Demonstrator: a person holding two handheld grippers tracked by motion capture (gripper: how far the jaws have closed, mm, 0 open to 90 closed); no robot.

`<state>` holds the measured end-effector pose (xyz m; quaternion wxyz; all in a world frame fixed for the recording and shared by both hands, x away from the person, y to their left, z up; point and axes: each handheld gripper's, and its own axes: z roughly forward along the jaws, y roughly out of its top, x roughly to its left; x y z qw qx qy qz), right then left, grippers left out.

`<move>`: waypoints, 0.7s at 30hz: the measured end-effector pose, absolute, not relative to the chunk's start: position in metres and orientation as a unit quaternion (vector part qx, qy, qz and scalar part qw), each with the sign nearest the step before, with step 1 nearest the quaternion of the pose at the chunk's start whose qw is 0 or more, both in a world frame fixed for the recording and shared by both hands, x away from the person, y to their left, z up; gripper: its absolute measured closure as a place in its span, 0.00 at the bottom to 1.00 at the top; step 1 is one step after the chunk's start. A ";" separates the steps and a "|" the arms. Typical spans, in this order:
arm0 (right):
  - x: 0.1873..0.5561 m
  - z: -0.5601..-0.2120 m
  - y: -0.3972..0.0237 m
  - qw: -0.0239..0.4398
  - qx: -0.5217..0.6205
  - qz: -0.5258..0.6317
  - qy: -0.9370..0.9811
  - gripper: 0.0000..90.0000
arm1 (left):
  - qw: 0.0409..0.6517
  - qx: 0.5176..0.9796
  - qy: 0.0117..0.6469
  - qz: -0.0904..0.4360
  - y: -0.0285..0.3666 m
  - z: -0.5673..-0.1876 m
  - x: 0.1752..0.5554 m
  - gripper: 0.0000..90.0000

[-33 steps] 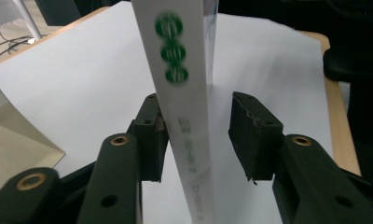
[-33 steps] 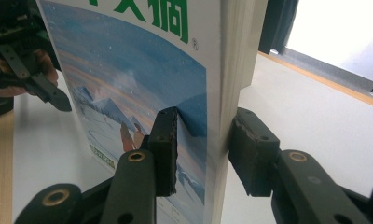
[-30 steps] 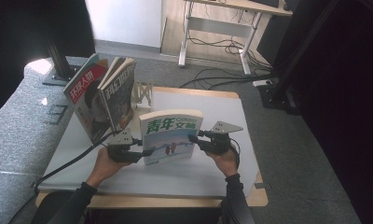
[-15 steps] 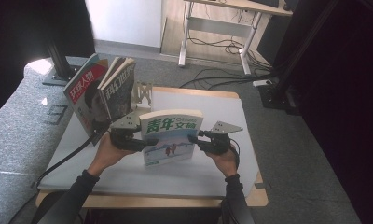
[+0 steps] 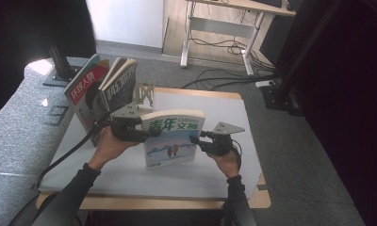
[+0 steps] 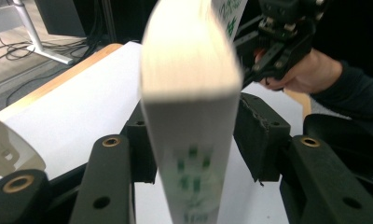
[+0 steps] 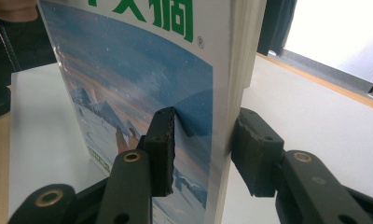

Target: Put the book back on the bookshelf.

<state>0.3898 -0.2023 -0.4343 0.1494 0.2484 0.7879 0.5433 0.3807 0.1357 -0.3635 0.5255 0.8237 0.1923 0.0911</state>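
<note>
Left gripper (image 5: 142,133) & right gripper (image 5: 196,140) each clamp opposite edges of the upright green-titled magazine (image 5: 173,139), w/ left jaws just closing on it. Two more magazines (image 5: 102,92) lean on a metal bookend (image 5: 144,93) behind-left of it.

Office or lab: grey carpet (image 5: 144,61), desk frame (image 5: 215,35), floor cables (image 5: 224,75), work table (image 5: 215,96).

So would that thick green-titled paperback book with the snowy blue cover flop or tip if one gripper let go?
The thick green-titled paperback book would probably stay fairly stiff: it looks thick, though its glossy cover might slip. Standing upright between the left gripper and the right gripper, it would likely tip.
</note>
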 end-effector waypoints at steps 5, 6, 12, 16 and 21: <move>0.390 -0.434 -0.202 0.153 0.248 0.541 0.789 0.64 | 0.496 0.839 0.189 0.118 0.133 -0.358 0.380 0.74; 0.390 -0.434 -0.202 0.152 0.248 0.541 0.789 0.64 | 0.495 0.840 0.189 0.117 0.133 -0.357 0.380 0.76; 0.390 -0.434 -0.198 0.161 0.249 0.535 0.791 0.57 | 0.496 0.842 0.183 0.109 0.133 -0.357 0.379 0.81; 0.390 -0.433 -0.200 0.161 0.249 0.534 0.792 0.50 | 0.497 0.843 0.176 0.107 0.132 -0.357 0.378 0.81; 0.387 -0.430 -0.217 0.175 0.274 0.534 0.781 0.42 | 0.488 0.845 0.182 0.121 0.132 -0.356 0.379 0.81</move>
